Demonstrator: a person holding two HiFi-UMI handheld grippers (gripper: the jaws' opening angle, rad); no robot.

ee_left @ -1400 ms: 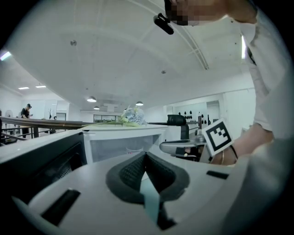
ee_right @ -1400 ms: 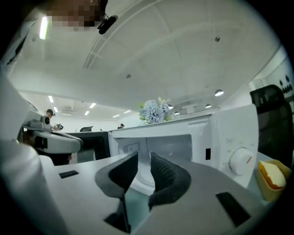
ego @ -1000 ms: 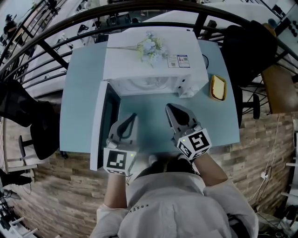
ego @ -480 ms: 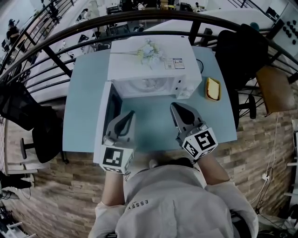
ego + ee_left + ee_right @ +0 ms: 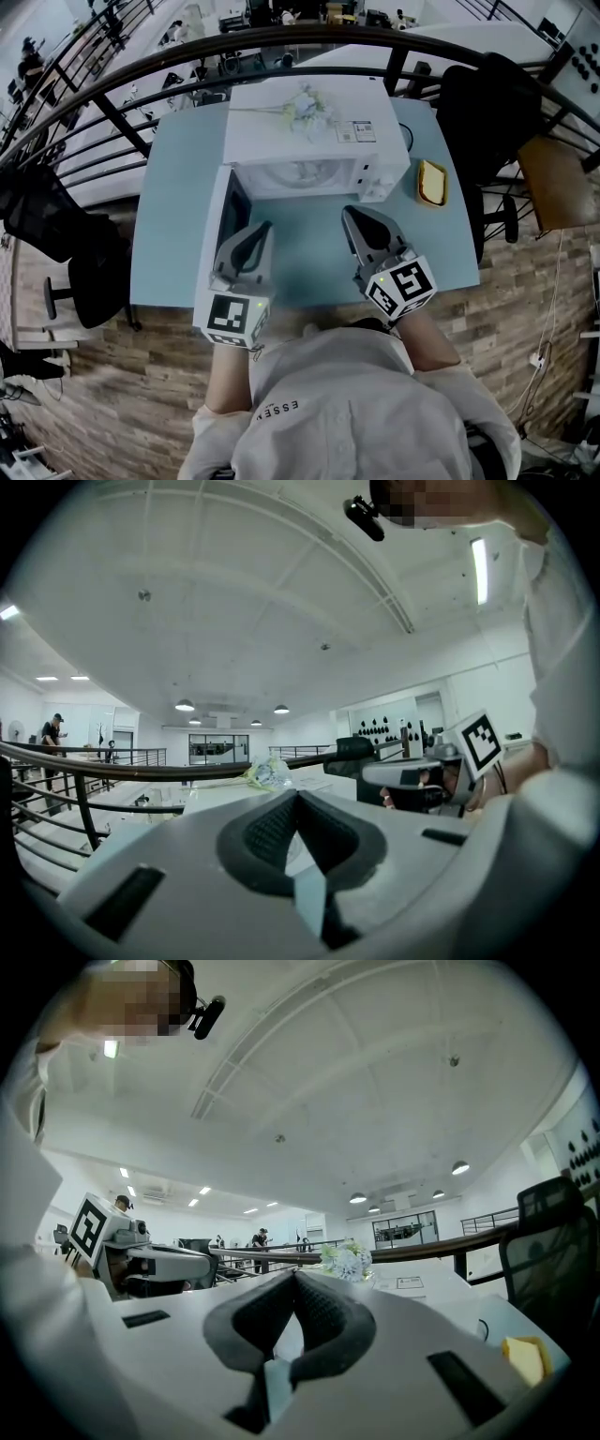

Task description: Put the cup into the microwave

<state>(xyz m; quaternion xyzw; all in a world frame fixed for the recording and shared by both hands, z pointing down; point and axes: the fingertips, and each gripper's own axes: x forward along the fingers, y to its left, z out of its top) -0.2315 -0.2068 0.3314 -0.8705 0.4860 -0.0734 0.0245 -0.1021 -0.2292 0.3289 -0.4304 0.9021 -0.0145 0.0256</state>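
Observation:
The white microwave [image 5: 314, 131] stands at the back of the light blue table [image 5: 173, 206], its door [image 5: 223, 214] swung open to the left. The cavity [image 5: 298, 174] shows a pale round shape; I cannot tell a cup from the turntable there. My left gripper [image 5: 262, 229] hovers just in front of the open door, shut and empty; its jaws also meet at the tip in the left gripper view [image 5: 298, 797]. My right gripper [image 5: 346, 215] hangs before the microwave's right half, shut with nothing in it, as the right gripper view [image 5: 294, 1275] also shows.
A bunch of pale flowers [image 5: 305, 101] lies on the microwave's top. A yellow object [image 5: 432, 182] sits on the table to the microwave's right. Black chairs stand at the left [image 5: 56, 234] and back right [image 5: 487, 94]. A dark railing [image 5: 281, 42] curves behind the table.
Both grippers have lifted a little in front of the microwave, still shut and empty. The door stays open.

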